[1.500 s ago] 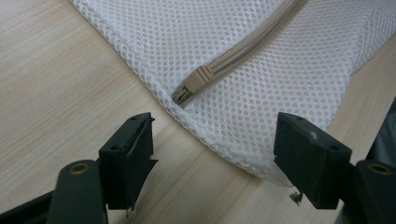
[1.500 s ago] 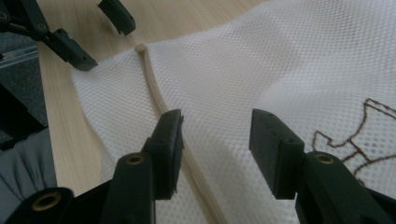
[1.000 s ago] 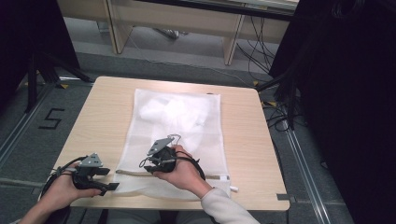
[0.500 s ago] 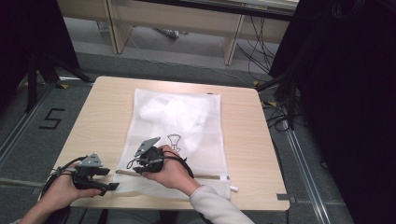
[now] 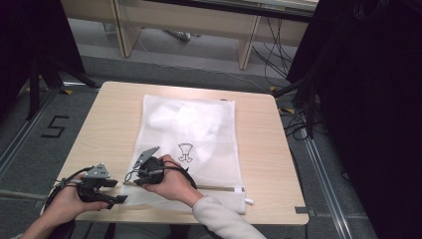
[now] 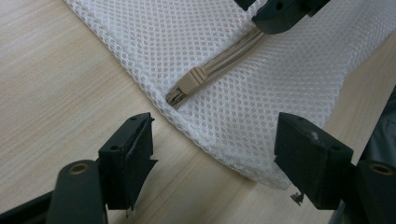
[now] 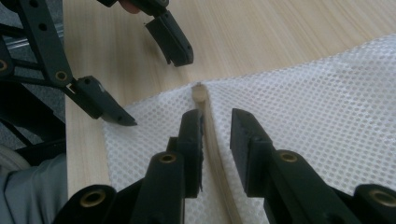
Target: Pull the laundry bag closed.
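A white mesh laundry bag (image 5: 199,124) lies flat on the wooden table (image 5: 278,164), with something white inside it. Its beige zipper (image 7: 200,93) runs along the near edge and ends by the near left corner, where the pull (image 6: 187,86) rests. My right gripper (image 7: 215,123) straddles that zipper. Its jaws have just been closing and now stand narrow, with a small gap still showing on one side. My left gripper (image 6: 215,144) is open just off the bag's corner, low over the table, holding nothing. In the high view the left gripper (image 5: 115,191) sits beside the right gripper (image 5: 133,178).
The table's near edge runs just below both hands. A small dark line drawing (image 5: 185,151) shows on the bag's middle. Bare wood lies on both sides of the bag. Cables and dark stands are on the floor around the table.
The right hand has slid left along the bag's near edge toward the left gripper, and its jaws have narrowed. The left hand has stayed put.
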Demonstrator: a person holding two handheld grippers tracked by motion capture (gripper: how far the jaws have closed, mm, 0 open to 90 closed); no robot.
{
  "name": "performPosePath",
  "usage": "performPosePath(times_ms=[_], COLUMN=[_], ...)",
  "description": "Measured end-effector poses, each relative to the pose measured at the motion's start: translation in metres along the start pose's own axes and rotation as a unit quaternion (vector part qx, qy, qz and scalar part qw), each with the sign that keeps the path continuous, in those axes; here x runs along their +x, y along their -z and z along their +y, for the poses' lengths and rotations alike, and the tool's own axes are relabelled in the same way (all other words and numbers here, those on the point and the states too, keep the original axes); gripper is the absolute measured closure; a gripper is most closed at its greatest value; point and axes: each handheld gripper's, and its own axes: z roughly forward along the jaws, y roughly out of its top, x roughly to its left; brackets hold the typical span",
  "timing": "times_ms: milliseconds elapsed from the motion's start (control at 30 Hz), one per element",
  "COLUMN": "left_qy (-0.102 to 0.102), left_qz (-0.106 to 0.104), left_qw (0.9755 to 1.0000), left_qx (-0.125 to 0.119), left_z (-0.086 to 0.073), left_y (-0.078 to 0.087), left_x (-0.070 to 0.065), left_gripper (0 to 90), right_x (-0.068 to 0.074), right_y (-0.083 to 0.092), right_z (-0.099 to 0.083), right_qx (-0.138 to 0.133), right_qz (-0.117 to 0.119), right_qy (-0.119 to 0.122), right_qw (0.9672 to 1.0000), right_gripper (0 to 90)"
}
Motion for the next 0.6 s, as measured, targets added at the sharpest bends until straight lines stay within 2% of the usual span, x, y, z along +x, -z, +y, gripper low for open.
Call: performPosePath(times_ms=[167, 233, 300, 367, 433, 533, 600], left_qy=[0.000, 0.000, 0.000, -0.001, -0.001, -0.001, 0.001], left_qz=[-0.002, -0.002, -0.002, -0.002, -0.002, 0.001, 0.001], left_qw=[1.0000, 1.0000, 1.0000, 1.0000, 1.0000, 1.0000, 1.0000], left_qx=[0.000, 0.001, 0.001, 0.001, 0.000, 0.002, 0.002], left_z=[0.000, 0.000, 0.000, 0.000, 0.000, 0.000, 0.000], left_y=[0.000, 0.000, 0.000, 0.000, 0.000, 0.000, 0.000], left_x=[0.000, 0.000, 0.000, 0.001, 0.001, 0.001, 0.001], left_gripper=[27.8, 27.8, 27.8, 27.8, 27.8, 27.8, 27.8], right_x=[0.002, 0.001, 0.001, 0.002, 0.002, 0.003, 0.003], right_y=[-0.008, -0.013, -0.014, -0.016, -0.019, -0.023, -0.025], right_z=[0.003, 0.006, 0.007, 0.008, 0.010, 0.013, 0.014], right_qx=[0.002, -0.001, 0.002, 0.003, 0.007, 0.012, 0.009], right_qz=[0.005, 0.009, 0.010, 0.011, 0.013, 0.015, 0.015], right_qy=[-0.005, 0.007, 0.007, -0.005, 0.000, -0.012, -0.010], right_qw=[1.0000, 0.9999, 0.9999, 0.9999, 0.9999, 0.9997, 0.9998], right_gripper=[75.8, 76.2, 76.2, 76.2, 76.2, 76.2, 76.2])
